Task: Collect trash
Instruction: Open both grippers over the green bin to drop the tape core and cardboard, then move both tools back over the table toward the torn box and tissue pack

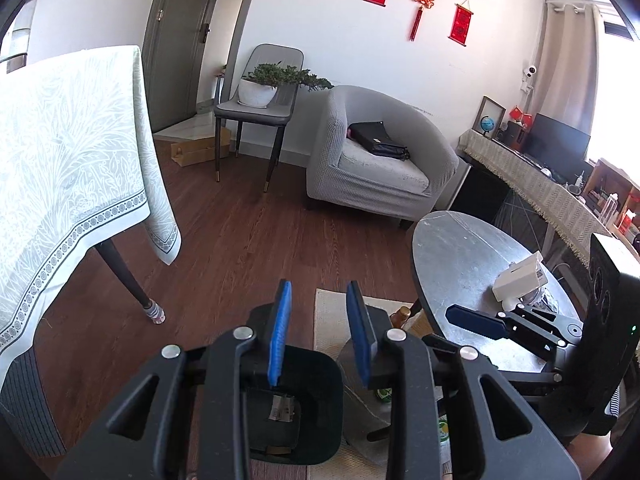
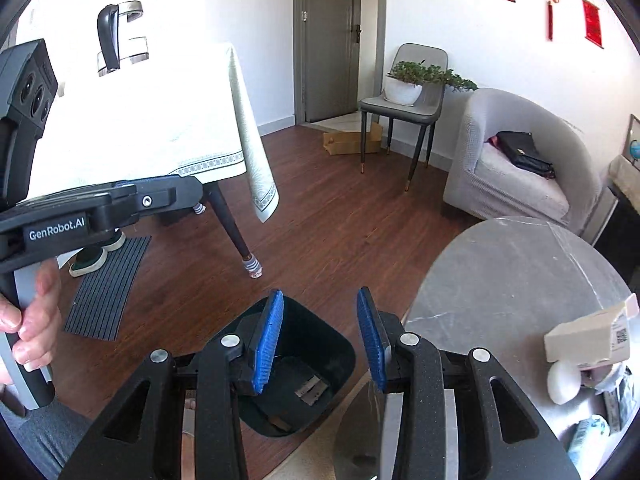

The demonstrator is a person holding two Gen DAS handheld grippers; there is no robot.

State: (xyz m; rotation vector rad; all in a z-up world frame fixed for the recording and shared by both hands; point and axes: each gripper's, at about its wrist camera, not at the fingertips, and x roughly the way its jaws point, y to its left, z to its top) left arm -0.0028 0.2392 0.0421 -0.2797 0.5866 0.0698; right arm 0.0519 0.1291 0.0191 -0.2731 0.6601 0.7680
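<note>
- Both views: the dark, square plastic waste bin (image 2: 296, 376) stands on the wooden floor just left of the round grey stone tabletop (image 2: 512, 280); flat scraps of paper already lie at its bottom.
- Left hand-held gripper (image 1: 318, 336): blue pads parted by a narrow gap with nothing between them, poised over the bin's mouth. You appear to be at the end of a drop, so clear it sideways before reaching again.
- Right hand-held gripper (image 2: 320, 340): pads moderately apart and empty, hanging above the gap between bin and tabletop.
- Remaining trash sits at the near right edge of the tabletop: a white cardboard box with a printed code label (image 2: 592, 336), a white rounded lump (image 2: 564, 384) under it, and crumpled wrappers (image 2: 592, 436) nearer still.
- Suggested technique: take the box next with the right hand-held gripper, closing across its narrow faces, since the broad faces probably exceed the span.
- Risk: the box rests on the loose pieces; lift straight up so that you do not sweep them off the edge.
- A brown bottle (image 1: 400, 316) stands on the floor by the tabletop's foot; keep clear of it.
</note>
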